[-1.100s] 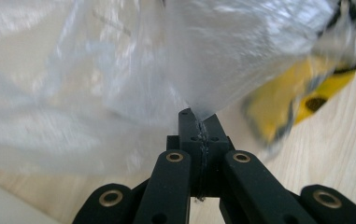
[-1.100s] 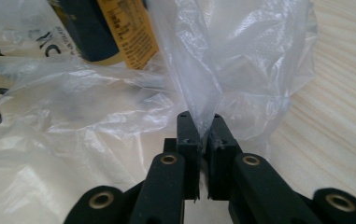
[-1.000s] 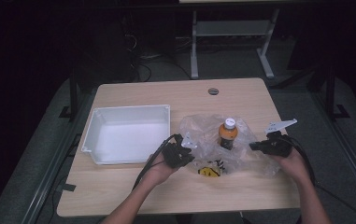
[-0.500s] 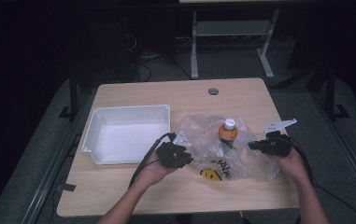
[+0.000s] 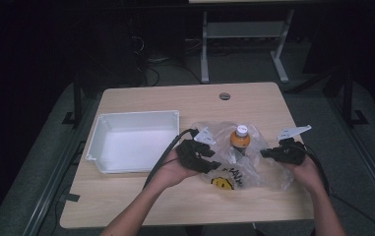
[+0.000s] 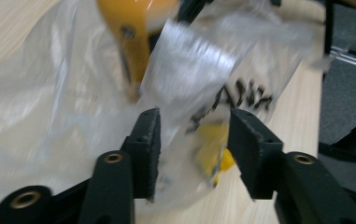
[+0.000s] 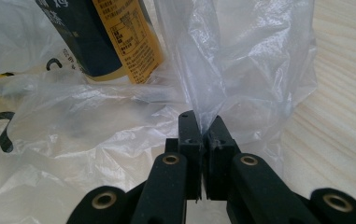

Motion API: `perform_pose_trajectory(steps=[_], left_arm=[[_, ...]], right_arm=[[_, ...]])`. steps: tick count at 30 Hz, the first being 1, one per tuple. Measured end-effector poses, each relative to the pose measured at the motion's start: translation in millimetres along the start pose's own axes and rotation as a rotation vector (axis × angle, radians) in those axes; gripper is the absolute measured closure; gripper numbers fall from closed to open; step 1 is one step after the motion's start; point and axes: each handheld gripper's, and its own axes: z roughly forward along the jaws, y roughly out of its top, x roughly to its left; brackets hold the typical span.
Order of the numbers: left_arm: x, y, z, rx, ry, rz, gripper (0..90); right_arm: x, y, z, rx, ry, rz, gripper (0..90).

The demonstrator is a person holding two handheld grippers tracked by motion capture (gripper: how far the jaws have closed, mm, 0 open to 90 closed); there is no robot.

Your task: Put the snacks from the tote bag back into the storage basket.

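High view: left gripper (image 5: 213, 164) jaws have just opened off the bag (image 5: 254, 169).

We've got 2 handheld grippers here, both matte black. The left gripper (image 5: 213, 165) and right gripper (image 5: 265, 153) each carry a grey three-cornered plate on top and trail a black cable back past our forearms. Up close, each jaw arm has a brass-coloured eyelet set into it, and the pads (image 6: 148, 140) are blocky with a rough grainy face. Forearms are bare, no sleeves.
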Motion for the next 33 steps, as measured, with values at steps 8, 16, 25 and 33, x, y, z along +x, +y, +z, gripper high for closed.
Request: perform_pose_trajectory(steps=[8,16,25,33], left_arm=[[2.0,27.6,18.7,0.012,-0.010,-0.009,34.7],[9.2,29.2,38.4,0.048,0.020,-0.042,37.0],[16.9,20.7,57.9,0.106,-0.013,-0.077,53.3],[14.7,14.2,73.6,0.119,-0.052,-0.061,79.7]], right_arm=[[-0.4,-0.1,1.2,0.005,0.001,-0.004,86.8],[-0.4,-0.1,0.9,0.003,0.002,-0.006,86.8],[-0.4,-0.3,1.7,0.003,0.004,-0.001,86.5],[-0.2,-0.4,2.1,0.008,0.007,0.011,86.3]])
